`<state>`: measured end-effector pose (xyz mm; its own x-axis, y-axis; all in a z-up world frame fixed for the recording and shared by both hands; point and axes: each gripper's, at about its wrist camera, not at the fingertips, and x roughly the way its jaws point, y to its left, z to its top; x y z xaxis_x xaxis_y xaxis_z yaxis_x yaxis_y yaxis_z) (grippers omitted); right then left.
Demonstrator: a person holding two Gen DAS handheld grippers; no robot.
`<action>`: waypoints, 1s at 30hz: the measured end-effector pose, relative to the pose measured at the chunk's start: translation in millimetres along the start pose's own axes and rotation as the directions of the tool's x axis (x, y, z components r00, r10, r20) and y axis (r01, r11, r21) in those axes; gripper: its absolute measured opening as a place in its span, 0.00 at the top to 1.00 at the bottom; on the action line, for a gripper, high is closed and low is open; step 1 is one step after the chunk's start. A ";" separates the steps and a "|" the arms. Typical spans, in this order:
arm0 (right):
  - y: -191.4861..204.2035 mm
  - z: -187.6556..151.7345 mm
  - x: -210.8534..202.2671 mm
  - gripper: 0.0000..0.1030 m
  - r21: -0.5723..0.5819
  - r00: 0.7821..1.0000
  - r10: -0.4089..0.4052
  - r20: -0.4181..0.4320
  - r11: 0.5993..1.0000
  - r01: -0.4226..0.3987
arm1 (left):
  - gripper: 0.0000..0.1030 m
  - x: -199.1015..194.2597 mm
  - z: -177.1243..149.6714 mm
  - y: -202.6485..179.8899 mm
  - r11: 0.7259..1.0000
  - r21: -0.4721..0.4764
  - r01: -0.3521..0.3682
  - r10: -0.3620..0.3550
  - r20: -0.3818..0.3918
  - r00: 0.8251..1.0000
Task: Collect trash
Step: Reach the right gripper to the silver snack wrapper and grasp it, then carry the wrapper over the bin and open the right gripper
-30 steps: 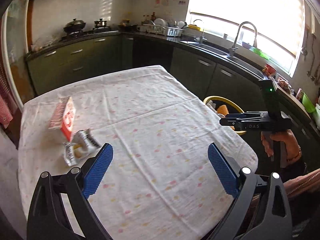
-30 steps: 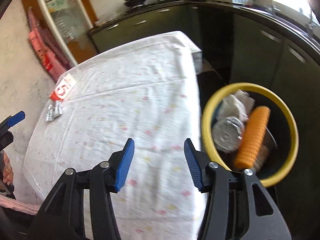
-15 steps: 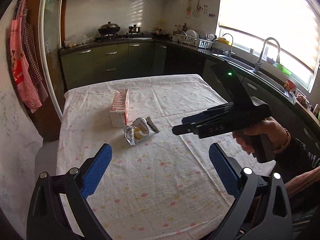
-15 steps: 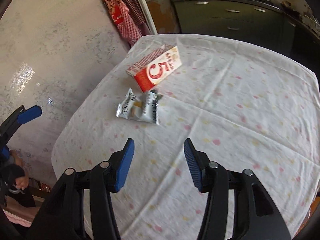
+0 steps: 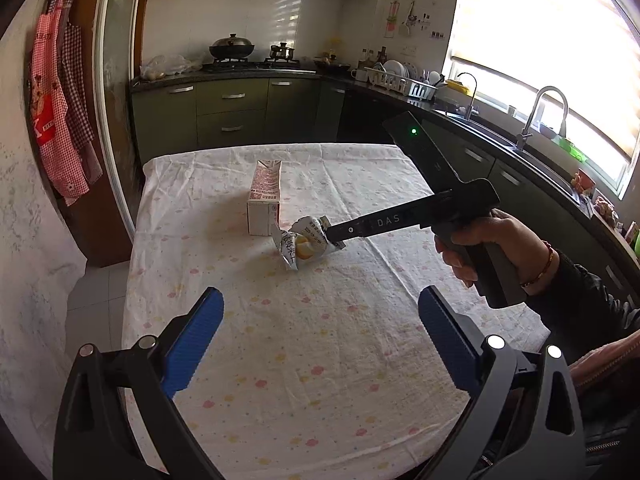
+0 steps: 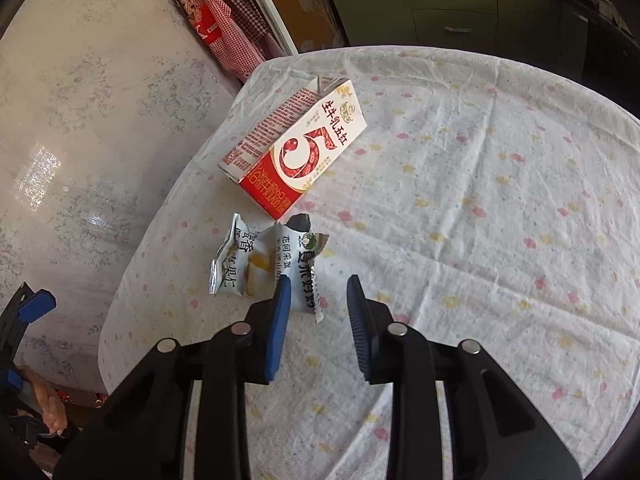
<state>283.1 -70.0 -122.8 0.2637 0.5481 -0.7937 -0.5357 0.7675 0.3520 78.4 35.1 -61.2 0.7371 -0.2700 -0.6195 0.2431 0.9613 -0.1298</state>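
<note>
Landmark: the milk carton (image 6: 298, 152) is lying on its side on the table's flowered cloth (image 6: 480, 216), toward the far left corner as the right wrist view shows it.
Wrapper: a crumpled silver snack wrapper (image 6: 268, 268) is lying on the cloth just in front of the carton, close to it but not clearly touching.
Right gripper: the right gripper (image 6: 316, 300) is pointing down at the wrapper from the side away from the carton; its jaws are closing, the wrapper's near edge is lying between the blue pads, and the pads are not yet pressing on it.
Right hand: the hand (image 5: 492, 248) is gripping the tool's handle, to the right of the carton in the left wrist view, with the tool's tip at the wrapper (image 5: 304, 242).
Left gripper: the left gripper (image 5: 320, 328) is hovering over bare cloth well nearer the camera than the carton (image 5: 264, 200), its jaws standing wide apart with nothing between them.
Background: kitchen cabinets (image 5: 232, 112) are standing beyond the carton.
</note>
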 end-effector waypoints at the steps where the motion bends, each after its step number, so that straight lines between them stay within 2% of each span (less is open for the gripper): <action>1: 1.2 0.4 2.7 0.73 0.001 1.000 0.008 -0.006 1.000 -0.008 | 0.06 0.1 -0.8 -0.6 1.000 -0.001 0.001 -0.001 -0.001 1.000; 3: 1.1 1.7 7.4 0.76 0.005 1.000 0.019 -0.019 1.000 -0.019 | 0.06 0.4 -2.0 -1.3 1.000 -0.003 0.002 -0.002 -0.004 1.000; 5: 1.2 2.4 9.2 0.93 0.008 0.999 0.037 -0.028 0.999 -0.037 | 0.06 1.2 -3.1 -0.8 1.000 -0.004 0.001 -0.002 -0.008 1.000; 7: 2.0 1.8 6.8 0.98 0.007 0.999 0.037 -0.019 0.999 -0.036 | 0.06 2.3 -3.5 0.3 1.000 -0.008 -0.001 0.001 -0.012 1.000; 19: 7.2 -16.4 -50.8 0.98 -0.046 0.995 -0.030 0.095 0.998 0.034 | 0.06 9.0 -0.9 -10.9 1.000 0.015 0.015 -0.015 -0.020 1.000; 25: -18.4 -43.9 -89.5 0.98 0.022 0.983 -0.084 0.161 0.996 0.081 | 0.06 16.2 3.1 -27.4 0.998 0.055 0.041 -0.039 -0.032 0.999; 28: -42.5 -64.9 -116.0 0.98 0.083 0.971 -0.139 0.195 0.989 0.124 | 0.06 22.5 5.0 -36.1 0.995 0.074 0.060 -0.057 -0.040 0.998; 30: -60.9 -81.4 -136.9 0.98 0.131 0.955 -0.207 0.214 0.975 0.182 | 0.06 27.2 6.3 -42.8 0.993 0.087 0.074 -0.070 -0.046 0.996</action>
<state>214.3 -218.8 -76.0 0.5343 0.4357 -0.7244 -0.3687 0.8912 0.2641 91.9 -13.7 -67.6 0.6880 -0.3342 -0.6442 0.3513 0.9301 -0.1073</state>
